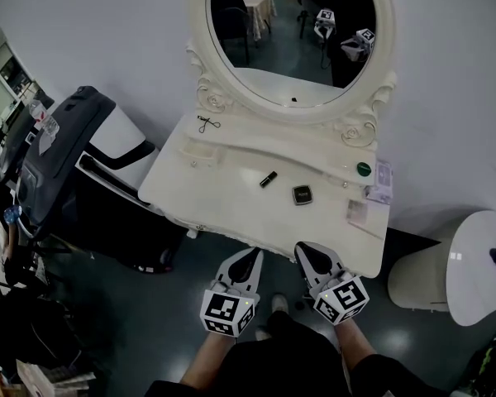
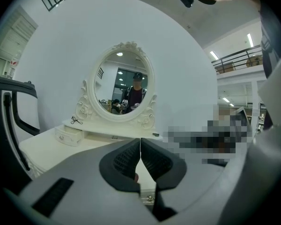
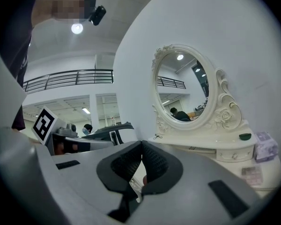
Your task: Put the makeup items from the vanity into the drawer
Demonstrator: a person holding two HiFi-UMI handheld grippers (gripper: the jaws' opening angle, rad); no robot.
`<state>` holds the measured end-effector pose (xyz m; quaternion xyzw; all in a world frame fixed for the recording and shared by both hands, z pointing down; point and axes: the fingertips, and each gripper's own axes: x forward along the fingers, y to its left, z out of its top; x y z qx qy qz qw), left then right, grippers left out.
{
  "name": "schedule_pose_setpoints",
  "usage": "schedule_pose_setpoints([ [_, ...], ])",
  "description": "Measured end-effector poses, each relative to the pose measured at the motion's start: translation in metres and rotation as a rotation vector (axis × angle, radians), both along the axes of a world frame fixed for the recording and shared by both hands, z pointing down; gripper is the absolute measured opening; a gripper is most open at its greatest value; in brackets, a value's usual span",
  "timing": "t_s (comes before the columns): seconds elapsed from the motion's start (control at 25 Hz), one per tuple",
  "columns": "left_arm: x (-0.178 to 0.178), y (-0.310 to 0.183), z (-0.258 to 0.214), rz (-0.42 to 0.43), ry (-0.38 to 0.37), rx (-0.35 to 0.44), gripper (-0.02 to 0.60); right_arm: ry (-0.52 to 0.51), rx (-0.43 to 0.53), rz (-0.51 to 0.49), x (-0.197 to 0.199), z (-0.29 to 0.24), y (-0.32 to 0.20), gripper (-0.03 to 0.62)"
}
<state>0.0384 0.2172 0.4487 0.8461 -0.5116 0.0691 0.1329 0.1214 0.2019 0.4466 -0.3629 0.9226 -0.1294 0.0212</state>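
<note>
**pal:** how's it going at the vanity (image 1: pixel 215 172)? grabbed anything?

**me:** nope. Left gripper (image 1: pixel 251 256) and right gripper (image 1: pixel 307 250) are both clamped tight on nothing. They're side by side, tips right near the front edge of the top. The makeup's all up there. Lipstick (image 1: pixel 268 179) and compact (image 1: pixel 302 194) are mid-top, close together, well ahead of my tips. A green pot (image 1: pixel 363 169), a box (image 1: pixel 381 180) and a card (image 1: pixel 358 212) crowd the right end.

**pal:** room to swing around?

**me:** Middle's fine, there's bare top left of the lipstick. Sideways is tighter. A treadmill (image 1: pixel 66 139) sits near the left corner and a white stool (image 1: pixel 467 263) near the right one. The wall's right behind the mirror (image 1: pixel 289 31).

**pal:** gripper views any help?

**me:** Partly. My own jaws block the lipstick and compact in both, so only the head view has those. The left gripper view catches a black tool (image 2: pixel 76 121) on the left shelf, side-on, with a little drawer (image 2: pixel 68 136) under it. The right gripper view gets the pot, box and card end, plus a small drawer (image 3: pixel 234 154) under the pot. Both show a person in the mirror. The head view's mirror shows my marker cubes instead.
</note>
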Motion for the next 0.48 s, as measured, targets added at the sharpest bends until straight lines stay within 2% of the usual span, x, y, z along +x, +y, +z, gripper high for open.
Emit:
schedule_pose_setpoints([
  [0.48, 0.006, -0.042, -0.001, -0.026, -0.029, -0.016, 0.016, -0.037, -0.024, -0.014, 0.011, 0.001, -0.045, 0.025],
])
